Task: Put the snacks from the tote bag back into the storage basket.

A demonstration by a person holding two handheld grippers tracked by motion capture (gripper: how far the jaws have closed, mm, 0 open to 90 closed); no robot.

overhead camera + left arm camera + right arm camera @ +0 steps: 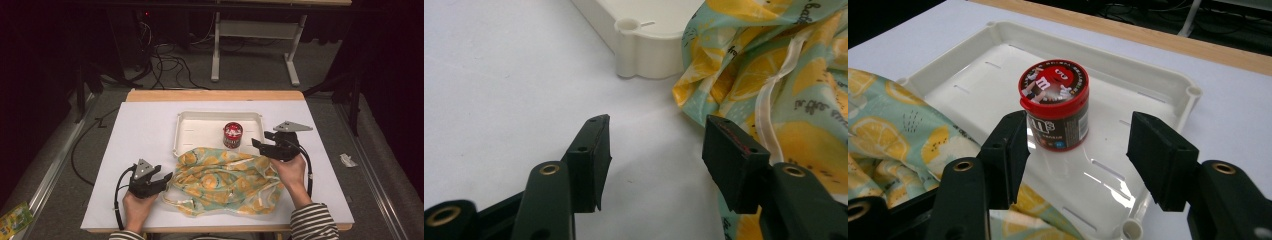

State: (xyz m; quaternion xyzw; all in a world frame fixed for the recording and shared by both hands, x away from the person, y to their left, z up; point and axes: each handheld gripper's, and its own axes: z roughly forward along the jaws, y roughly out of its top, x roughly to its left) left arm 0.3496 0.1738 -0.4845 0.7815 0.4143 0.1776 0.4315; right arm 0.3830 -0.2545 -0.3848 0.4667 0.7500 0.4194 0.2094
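Observation:
A red-lidded candy jar (233,135) (1055,105) stands upright in a white tray (200,130) (1153,80). A lemon-print cloth bag (222,180) (774,75) (893,130) lies crumpled in front of the tray, its far edge over the tray's near rim. My right gripper (259,145) (1078,150) is open, hovering just to the right of the jar and pointing at it. My left gripper (162,180) (656,150) is open, low over the white table cover at the bag's left edge, with nothing between its fingers.
A white sheet (140,150) covers the wooden table (215,95). Bare sheet lies left of the tray and bag. Beyond the table are cables (165,65) on the floor and a white desk frame (250,35).

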